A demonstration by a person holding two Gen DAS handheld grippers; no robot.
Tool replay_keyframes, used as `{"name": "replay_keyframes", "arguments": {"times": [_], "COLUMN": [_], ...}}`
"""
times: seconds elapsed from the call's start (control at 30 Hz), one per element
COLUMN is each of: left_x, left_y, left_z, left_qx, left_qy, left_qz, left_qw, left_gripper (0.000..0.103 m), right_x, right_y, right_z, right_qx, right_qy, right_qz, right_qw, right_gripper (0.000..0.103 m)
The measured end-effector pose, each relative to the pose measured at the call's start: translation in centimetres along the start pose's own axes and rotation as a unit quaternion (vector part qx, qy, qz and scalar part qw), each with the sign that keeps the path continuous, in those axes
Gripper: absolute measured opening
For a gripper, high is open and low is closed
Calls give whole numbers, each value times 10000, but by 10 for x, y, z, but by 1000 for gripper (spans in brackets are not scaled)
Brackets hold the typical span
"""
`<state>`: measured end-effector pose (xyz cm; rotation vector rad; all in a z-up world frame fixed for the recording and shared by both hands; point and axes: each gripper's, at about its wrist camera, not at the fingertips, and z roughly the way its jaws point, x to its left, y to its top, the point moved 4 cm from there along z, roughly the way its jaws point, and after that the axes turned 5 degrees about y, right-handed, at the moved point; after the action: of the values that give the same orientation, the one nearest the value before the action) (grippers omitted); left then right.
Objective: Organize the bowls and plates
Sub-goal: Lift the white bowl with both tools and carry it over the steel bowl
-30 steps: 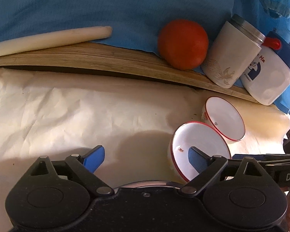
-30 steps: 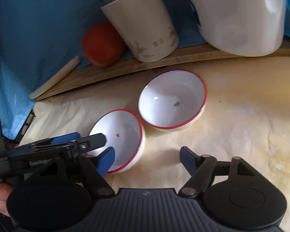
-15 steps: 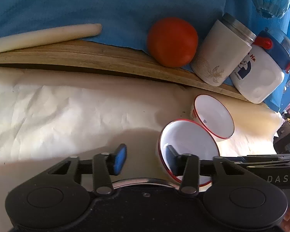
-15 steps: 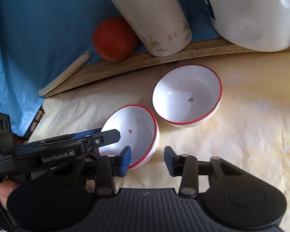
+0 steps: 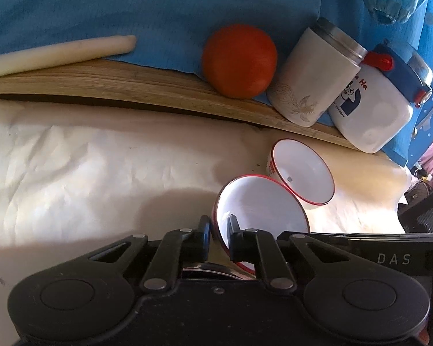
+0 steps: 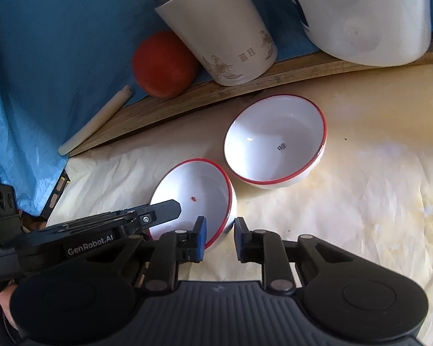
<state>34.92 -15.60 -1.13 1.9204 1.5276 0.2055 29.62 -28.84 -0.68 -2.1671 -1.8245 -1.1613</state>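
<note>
The left tongs point(image 5: 218, 232) are closed on the near rim of the smaller bowl point(image 5: 259, 204), one finger outside the wall and one inside, so the bowl sits tilted with its mouth turned toward the far right; the right tongs point(image 6: 219, 238) are narrowed to a small gap and straddle the same bowl's point(image 6: 192, 196) rim at its right edge, but the pads do not visibly press the wall, so I judge that they hold nothing; both bowls lie on the crumpled pale paper point(image 5: 86, 173) that covers the bench, the smaller one just beside the larger bowl point(image 6: 274, 141), their red rims nearly touching; the relation that matters is that the larger bowl lies straight ahead of and slightly right of the gripped one, beyond it from both tongs, with its mouth open upward; so nesting, if that is the plan, calls for a lift and a short carry forward; the left tongs already have the hold, and the right look spare; the smaller bowl holds only a small red speck; the larger shows a small dark mark on its floor and nothing else; behind them, on a wooden board point(image 5: 130, 83), stand a tomato point(image 5: 239, 60), a cream tumbler point(image 5: 314, 83) and a white jar with a blue lid point(image 5: 378, 101), with a pale stick point(image 5: 57, 54) lying along the board's far edge.
</note>
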Motion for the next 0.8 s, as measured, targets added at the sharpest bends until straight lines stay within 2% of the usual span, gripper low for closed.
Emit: {"name": "replay_keyframes", "arguments": {"times": [0.17,0.4,0.8], "left_x": [-1,-8,-53], "left_y": [0,0,-18], "left_z": [-8,-31,-62], "left_qx": [-52,-233,-320], "left_qy": [-46,-104,-403], "left_qz": [-91,-108,186], "left_qw": [9999,9996,9985], "left_gripper": [11,11,11], "right_x": [-7,0,2], "right_y": [3,1,-21], "right_z": [-12,-35,-97], "right_qx": [-99,-245,-548], "right_qy": [64,96,-61], "right_qz": [151,76,105], "right_qw": [9998,9996,9984], "right_gripper": [16,16,16]}}
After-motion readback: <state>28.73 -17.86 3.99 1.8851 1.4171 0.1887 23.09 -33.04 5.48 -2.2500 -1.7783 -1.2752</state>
